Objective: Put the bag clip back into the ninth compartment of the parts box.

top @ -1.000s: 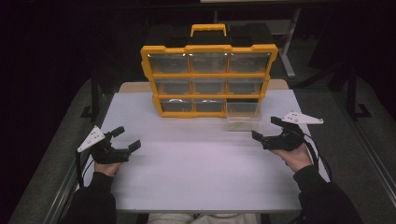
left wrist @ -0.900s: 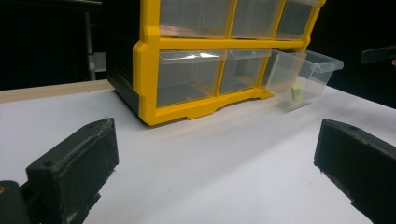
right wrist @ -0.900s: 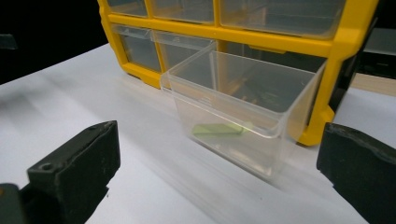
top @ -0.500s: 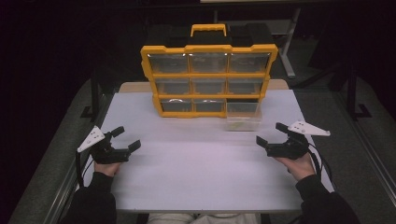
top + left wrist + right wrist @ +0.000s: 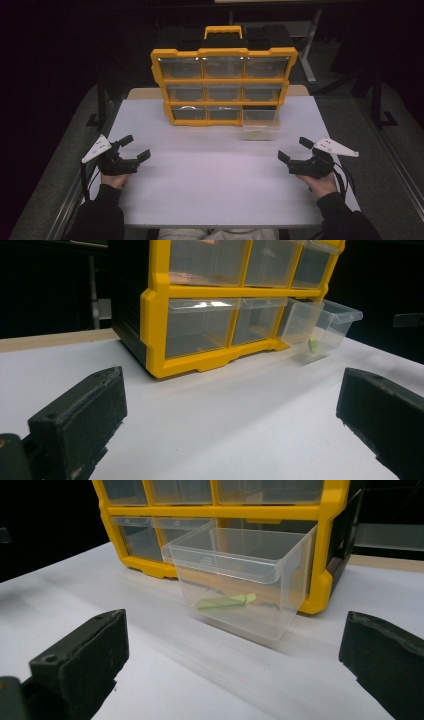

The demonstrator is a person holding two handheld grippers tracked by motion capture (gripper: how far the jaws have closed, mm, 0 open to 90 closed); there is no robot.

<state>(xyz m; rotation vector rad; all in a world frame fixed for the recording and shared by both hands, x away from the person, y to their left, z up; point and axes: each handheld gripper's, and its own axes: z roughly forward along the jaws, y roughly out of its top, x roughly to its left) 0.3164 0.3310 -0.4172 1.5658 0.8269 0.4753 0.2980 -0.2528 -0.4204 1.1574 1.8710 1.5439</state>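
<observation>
Drawer [image 5: 240,587] half out of cabinet [image 5: 223,85], green piece [image 5: 226,601] blurred inside; both grippers' jaws apart.

The high view looks forward and down over the whole tabletop [image 5: 215,190] from the person's side. Each gripper view sits low near the surface, looking between its own fingers toward the yellow drawer cabinet [image 5: 224,82] (both share its pulled-out clear drawer [image 5: 240,580]).
</observation>
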